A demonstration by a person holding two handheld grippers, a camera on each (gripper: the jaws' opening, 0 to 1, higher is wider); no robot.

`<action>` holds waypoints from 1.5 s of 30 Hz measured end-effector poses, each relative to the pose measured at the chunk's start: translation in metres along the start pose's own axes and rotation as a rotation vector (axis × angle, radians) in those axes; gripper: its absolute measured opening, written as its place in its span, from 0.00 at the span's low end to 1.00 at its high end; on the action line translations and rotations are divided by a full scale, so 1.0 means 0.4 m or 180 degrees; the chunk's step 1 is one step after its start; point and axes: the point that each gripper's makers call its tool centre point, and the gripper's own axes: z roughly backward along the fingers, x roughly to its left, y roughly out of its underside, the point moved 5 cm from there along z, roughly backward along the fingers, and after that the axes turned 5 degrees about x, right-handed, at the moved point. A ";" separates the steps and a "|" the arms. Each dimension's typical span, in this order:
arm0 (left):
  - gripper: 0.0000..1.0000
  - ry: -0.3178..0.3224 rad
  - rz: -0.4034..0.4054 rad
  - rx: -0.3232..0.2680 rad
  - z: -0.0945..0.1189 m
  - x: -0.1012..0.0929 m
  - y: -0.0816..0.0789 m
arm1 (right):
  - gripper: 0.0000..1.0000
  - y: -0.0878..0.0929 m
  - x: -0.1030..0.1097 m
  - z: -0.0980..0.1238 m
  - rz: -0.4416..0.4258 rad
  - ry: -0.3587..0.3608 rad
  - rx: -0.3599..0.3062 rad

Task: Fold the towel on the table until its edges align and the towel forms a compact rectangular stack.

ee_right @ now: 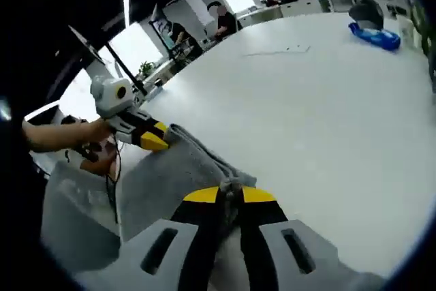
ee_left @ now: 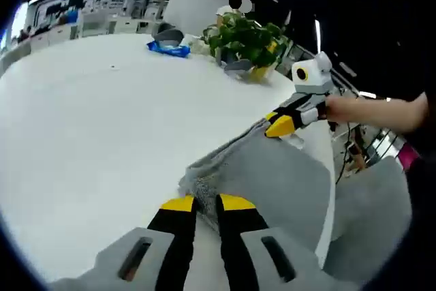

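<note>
Left gripper view: your left gripper (ee_left: 207,203) rises from the bottom centre, yellow-tipped jaws nearly together and clamped on a bunched corner of the grey towel (ee_left: 272,175). The towel spreads from the jaws toward the right of the frame, lying on the white table (ee_left: 102,120) and reaching its right-hand edge. At centre right your right gripper (ee_left: 281,125) comes in, its yellow tips pinching the far end of the towel's raised fold; your hand (ee_left: 347,108) sits behind it. In the upper centre, at the table's far side, stand a green potted plant (ee_left: 244,37) and a blue packet (ee_left: 169,48), well apart from the towel.

Right gripper view: your right gripper (ee_right: 230,195) rises from the bottom centre, jaws closed down on a gathered ridge of the towel (ee_right: 170,175). The cloth runs to the left of the frame, draping at the table (ee_right: 306,114) edge. At centre left your left gripper (ee_right: 154,137) holds the other end of the ridge, jaws gripping the cloth. A blue packet (ee_right: 375,36) lies at upper right. A seated person (ee_right: 219,24) shows at upper centre, beyond the table.
</note>
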 end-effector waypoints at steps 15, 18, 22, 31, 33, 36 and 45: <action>0.43 0.0220 -0.0166 -0.0461 0.129 -0.156 -0.002 | 0.32 0.005 0.212 0.098 0.1283 0.0361 0.0069; 0.42 0.0448 -0.0328 -0.0151 0.125 -0.208 0.037 | 0.40 0.059 0.265 0.087 0.1046 0.0083 0.0192; 0.41 0.0138 -0.0737 0.0318 0.092 -0.196 0.091 | 0.36 0.111 0.257 0.066 0.0876 0.0158 0.0446; 0.41 0.0132 -0.0744 0.0370 0.057 -0.186 0.086 | 0.36 0.114 0.233 0.033 0.0619 0.0124 0.0284; 0.41 0.0137 -0.0718 0.0293 0.044 -0.163 0.076 | 0.36 0.101 0.216 0.024 0.0622 0.0151 0.0253; 0.41 0.0171 -0.0713 0.0268 0.024 -0.127 0.052 | 0.36 0.071 0.180 0.005 0.0564 0.0146 0.0266; 0.41 0.0205 -0.0813 0.0351 -0.039 -0.025 -0.017 | 0.36 -0.007 0.081 -0.045 0.0478 0.0146 0.0379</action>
